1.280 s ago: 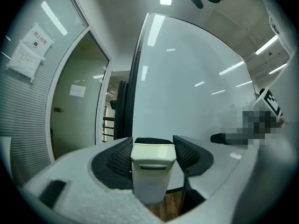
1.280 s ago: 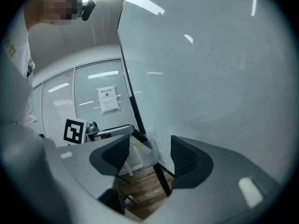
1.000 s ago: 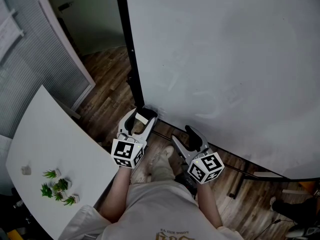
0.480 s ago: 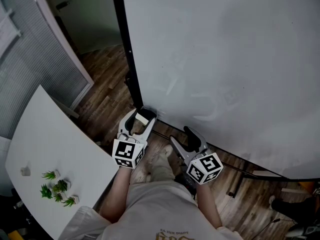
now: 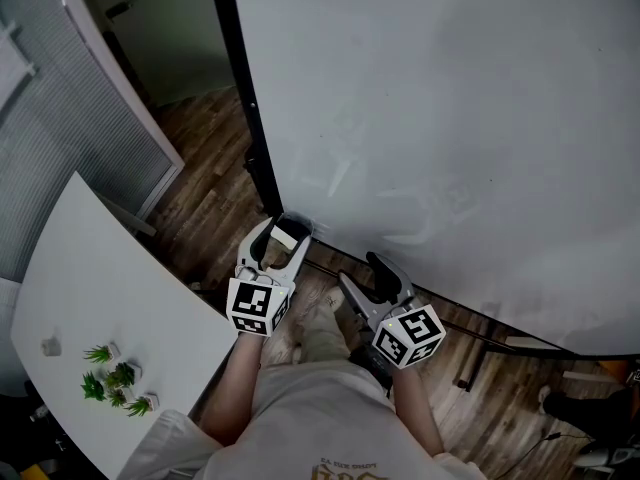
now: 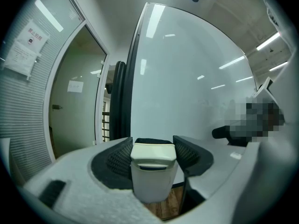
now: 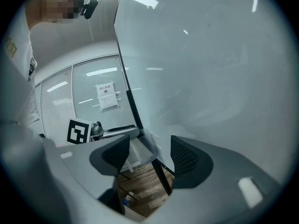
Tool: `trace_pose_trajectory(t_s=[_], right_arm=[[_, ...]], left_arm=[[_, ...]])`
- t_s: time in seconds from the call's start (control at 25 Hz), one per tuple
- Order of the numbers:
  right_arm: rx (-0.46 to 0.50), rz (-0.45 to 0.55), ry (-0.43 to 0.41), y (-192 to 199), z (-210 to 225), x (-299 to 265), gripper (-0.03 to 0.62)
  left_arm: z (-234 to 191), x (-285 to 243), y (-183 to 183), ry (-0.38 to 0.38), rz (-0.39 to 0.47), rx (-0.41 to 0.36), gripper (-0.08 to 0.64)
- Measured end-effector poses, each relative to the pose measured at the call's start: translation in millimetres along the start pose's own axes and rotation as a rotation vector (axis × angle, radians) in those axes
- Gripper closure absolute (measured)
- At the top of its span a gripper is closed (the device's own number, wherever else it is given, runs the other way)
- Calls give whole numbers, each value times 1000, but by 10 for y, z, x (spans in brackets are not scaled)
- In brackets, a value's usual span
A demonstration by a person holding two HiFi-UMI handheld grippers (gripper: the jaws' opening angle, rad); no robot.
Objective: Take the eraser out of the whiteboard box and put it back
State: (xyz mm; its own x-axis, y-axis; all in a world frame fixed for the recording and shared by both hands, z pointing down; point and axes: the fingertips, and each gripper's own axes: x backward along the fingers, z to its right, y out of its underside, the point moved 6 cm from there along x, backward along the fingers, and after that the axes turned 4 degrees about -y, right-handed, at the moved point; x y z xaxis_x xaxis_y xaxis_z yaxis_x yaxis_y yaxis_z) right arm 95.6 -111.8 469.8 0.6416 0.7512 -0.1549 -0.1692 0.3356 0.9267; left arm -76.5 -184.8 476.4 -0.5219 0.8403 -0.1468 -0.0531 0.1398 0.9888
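The eraser (image 6: 153,171) stands upright between the left tool's (image 5: 281,235) pads, which are clenched on its two sides, just at the whiteboard's (image 5: 450,118) lower left corner. The clear box (image 7: 144,152) hangs at that same corner, right by this tool's tip, though whether the eraser is inside it cannot be told. The right tool (image 5: 360,270) is released with nothing between its jaws, low along the whiteboard's bottom edge, and a white surface (image 5: 90,288) with small plants (image 5: 115,378) lies to the left.
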Motion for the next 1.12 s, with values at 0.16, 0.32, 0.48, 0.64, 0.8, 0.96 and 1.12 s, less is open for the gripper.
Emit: trace_pose_trajectory(t_s=[0.16, 0.32, 0.48, 0.64, 0.8, 0.96, 1.12], right_arm=[[1, -6, 2, 0, 8, -19, 318], [4, -13, 6, 11, 11, -37, 318], [5, -16, 10, 30, 10, -46, 318], [7, -18, 11, 36, 11, -52, 318], [6, -16, 10, 24, 1, -57, 318], [9, -14, 8, 19, -17, -63, 318], [15, -8, 6, 10, -44, -52, 318]], left_arm=[[-4, -24, 6, 9, -4, -7, 291], [-9, -31, 17, 20, -3, 0, 293], [-8, -34, 24, 29, 3, 12, 291], [0, -23, -9, 41, 18, 15, 285], [6, -14, -41, 51, 25, 10, 284], [14, 11, -45, 56, 28, 7, 284], [20, 64, -77, 54, 38, 7, 284]])
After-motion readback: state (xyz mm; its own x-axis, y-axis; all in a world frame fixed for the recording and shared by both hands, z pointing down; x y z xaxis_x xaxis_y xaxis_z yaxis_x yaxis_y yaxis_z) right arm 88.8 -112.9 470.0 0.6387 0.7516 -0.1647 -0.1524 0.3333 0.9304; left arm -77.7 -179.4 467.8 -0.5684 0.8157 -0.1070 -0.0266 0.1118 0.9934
